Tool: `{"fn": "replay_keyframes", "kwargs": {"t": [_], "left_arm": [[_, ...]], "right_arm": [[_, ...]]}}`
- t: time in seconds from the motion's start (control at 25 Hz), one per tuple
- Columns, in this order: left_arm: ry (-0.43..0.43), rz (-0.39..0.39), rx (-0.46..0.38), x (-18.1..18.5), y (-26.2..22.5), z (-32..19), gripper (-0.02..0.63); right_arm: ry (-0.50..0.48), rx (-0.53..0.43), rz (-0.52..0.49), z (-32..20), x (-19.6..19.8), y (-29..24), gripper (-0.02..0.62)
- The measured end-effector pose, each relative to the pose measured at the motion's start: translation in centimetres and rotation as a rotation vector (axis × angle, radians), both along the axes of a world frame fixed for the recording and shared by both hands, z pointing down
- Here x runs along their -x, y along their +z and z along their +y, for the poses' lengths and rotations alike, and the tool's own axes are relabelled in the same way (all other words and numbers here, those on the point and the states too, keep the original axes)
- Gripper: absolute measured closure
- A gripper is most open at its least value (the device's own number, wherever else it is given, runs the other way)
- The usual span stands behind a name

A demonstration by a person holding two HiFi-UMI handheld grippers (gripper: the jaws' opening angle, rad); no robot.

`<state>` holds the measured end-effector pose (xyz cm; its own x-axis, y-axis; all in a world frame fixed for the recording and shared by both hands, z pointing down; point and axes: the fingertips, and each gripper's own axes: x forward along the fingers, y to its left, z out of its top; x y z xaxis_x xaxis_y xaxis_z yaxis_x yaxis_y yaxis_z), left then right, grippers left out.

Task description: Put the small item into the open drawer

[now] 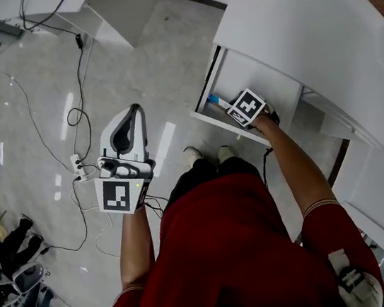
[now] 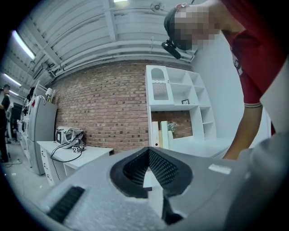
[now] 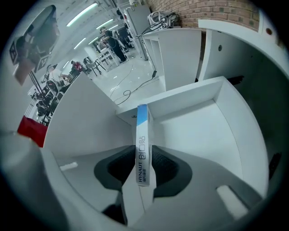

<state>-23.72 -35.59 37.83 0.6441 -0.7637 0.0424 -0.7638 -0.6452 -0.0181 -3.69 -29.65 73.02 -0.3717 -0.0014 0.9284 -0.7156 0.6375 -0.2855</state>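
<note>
The small item is a slim white box with a blue end (image 3: 142, 144), and it stands on edge between the jaws of my right gripper (image 3: 144, 155). Its blue end points into the open white drawer (image 3: 203, 131). The pads flank the box closely without visibly pressing on it. From the head view, the right gripper (image 1: 234, 109) reaches down into the drawer (image 1: 245, 80), with the box's blue tip (image 1: 215, 99) showing past the marker cube. My left gripper (image 1: 134, 111) is held level over the floor, away from the drawer. Its jaws (image 2: 148, 151) meet at the tips with nothing in them.
The white desk top (image 1: 300, 18) runs above the drawer to the right. Black cables and a power strip (image 1: 77, 163) lie on the grey floor at the left. The person's shoes (image 1: 191, 156) stand just in front of the drawer. A white shelf unit (image 2: 180, 103) stands against a brick wall.
</note>
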Motion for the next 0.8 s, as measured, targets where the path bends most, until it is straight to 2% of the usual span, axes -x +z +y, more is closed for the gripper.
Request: {"fn": "replay_keyframes", "kwargs": {"t": [0.44,0.6,0.8], "left_arm": [[0.041,0.020,-0.007,-2.3,-0.1,0.5,0.606],[0.060,0.035,-0.009,-3.5,-0.3,0.8,0.606],[0.095,0.047,-0.013,-5.4,-0.4,1.3,0.606]], "right_arm": [[0.000,-0.103,-0.078,-0.6,-0.1,-3.8,0.457],[0.008,-0.202,-0.105,-1.5,-0.6,-7.0,0.466],[0.050,-0.380,-0.178,-2.5,-0.4,-13.1,0.492]]}}
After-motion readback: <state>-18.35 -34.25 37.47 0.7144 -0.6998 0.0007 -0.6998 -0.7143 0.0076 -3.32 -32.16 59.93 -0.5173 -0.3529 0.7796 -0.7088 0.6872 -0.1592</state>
